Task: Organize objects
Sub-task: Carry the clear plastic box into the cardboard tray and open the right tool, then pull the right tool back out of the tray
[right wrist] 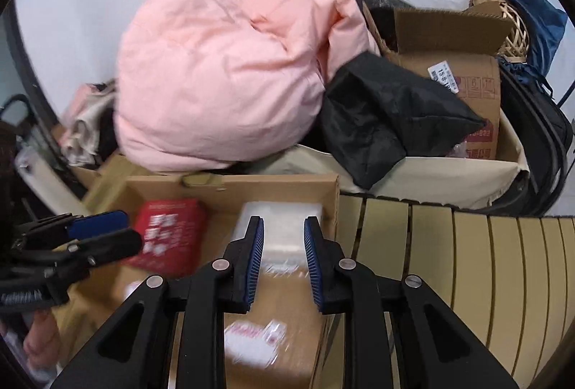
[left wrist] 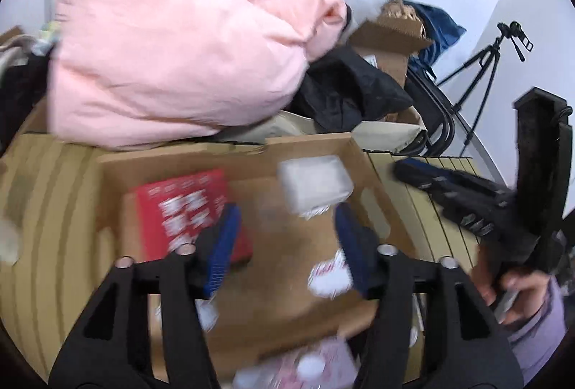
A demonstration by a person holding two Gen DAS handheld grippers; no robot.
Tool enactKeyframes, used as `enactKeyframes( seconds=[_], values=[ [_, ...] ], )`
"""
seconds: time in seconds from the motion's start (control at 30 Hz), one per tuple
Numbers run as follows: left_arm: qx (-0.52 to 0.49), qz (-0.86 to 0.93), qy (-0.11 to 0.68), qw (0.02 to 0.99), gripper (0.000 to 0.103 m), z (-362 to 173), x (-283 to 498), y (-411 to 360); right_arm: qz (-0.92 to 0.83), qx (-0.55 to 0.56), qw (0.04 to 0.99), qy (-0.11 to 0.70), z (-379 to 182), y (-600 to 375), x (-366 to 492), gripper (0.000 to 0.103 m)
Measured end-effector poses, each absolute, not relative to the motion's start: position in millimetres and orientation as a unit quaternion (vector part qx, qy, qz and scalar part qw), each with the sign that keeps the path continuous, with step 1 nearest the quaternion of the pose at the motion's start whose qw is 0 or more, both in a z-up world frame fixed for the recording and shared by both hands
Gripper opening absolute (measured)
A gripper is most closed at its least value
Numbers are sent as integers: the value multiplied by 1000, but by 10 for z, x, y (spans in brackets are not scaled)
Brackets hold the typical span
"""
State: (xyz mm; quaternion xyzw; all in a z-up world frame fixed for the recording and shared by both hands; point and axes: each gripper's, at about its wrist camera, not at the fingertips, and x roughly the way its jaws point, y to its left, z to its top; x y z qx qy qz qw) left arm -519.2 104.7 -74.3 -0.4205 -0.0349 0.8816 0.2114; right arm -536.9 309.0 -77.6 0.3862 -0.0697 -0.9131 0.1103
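1. Two claws are poised over the open cardboard box (right wrist: 230, 186). The left claw (left wrist: 284, 220) stands wide with nothing between its pads; the right claw (right wrist: 282, 230) is set narrow, also empty.
2. The white packet (left wrist: 314, 182) lies inside the box near its far wall, beside the red packet (left wrist: 185, 205), which rests toward the left wall. Neither is gripped.
3. Judged as the step in hand: arranging the contents of the box. The packet should be approached squarely, so that both pads meet its flat sides.
4. The right claw is best widened before descent; its present gap appears too slim for the packet.
5. The box rests on the slatted bench (right wrist: 467, 263); the pink bundle (right wrist: 215, 72) behind should be left undisturbed.
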Motion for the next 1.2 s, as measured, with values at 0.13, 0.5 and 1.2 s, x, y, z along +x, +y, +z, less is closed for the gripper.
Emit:
enactKeyframes(
  seconds=[0.13, 0.5, 1.2],
  values=[
    [-407, 889, -6, 211, 65, -633, -4460, 530, -928, 355, 103, -51, -417, 3140, -4702, 29],
    [-341, 939, 20, 42, 82, 133, -2376, -870, -954, 285, 75, -59, 275, 3330, -2358, 81],
    [-320, 945, -18, 57, 100, 83, -866, -998, -961, 262, 77, 50, 382, 2556, -381, 82]
  ],
)
